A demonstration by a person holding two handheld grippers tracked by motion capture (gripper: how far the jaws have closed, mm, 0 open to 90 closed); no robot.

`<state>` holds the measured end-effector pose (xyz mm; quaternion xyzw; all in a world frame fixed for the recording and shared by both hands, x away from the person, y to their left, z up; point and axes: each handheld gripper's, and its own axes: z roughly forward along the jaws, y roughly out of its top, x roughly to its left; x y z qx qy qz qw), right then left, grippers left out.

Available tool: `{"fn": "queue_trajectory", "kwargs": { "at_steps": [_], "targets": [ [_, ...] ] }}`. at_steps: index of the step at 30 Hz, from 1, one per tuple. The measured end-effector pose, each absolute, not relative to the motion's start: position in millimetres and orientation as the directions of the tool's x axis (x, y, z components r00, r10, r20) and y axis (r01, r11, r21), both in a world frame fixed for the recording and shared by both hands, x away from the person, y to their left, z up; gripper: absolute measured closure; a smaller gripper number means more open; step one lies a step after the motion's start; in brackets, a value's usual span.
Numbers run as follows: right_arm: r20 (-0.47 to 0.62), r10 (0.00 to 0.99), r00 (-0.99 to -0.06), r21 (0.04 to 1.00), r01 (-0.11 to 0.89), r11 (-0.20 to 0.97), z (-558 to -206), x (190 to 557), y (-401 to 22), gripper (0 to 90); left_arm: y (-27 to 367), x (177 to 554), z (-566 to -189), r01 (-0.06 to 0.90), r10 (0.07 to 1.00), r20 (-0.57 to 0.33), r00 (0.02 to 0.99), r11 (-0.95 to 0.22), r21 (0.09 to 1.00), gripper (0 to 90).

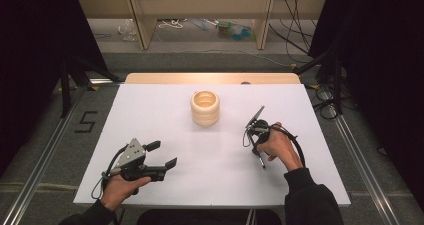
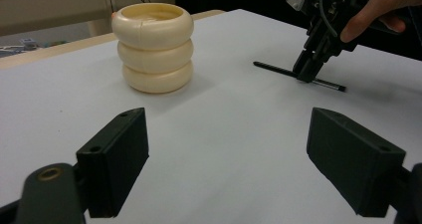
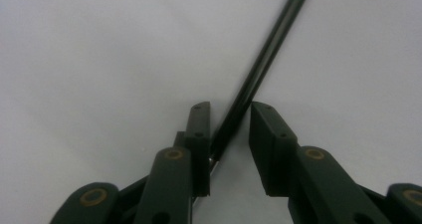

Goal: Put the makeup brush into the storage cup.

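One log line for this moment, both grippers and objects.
left gripper: open, idle over table | right gripper: jaws around black pen, gap visible, not clamped | ringed cream holder: upright, untouched

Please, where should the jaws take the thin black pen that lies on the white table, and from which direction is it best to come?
Grip the black pen near the middle of its shaft, coming straight down from above with the jaws set across its length. It lies flat on the table, thin and long, so probably only a pinch across its width gets under its sides. The right gripper already straddles it this way.
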<state>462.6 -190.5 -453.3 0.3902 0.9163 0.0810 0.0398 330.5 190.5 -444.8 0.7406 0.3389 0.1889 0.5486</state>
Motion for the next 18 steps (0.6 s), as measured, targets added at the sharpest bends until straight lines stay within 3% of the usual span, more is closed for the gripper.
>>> {"fn": "queue_trajectory", "kwargs": {
  "at_steps": [18],
  "targets": [
    [-0.046,0.717,-0.695,0.153,0.705,0.693,-453.2,461.7,-183.6,82.6,190.4,331.1,-444.3,0.284,0.703,-0.079,0.707,-0.180,0.942,16.6]
  ]
}}
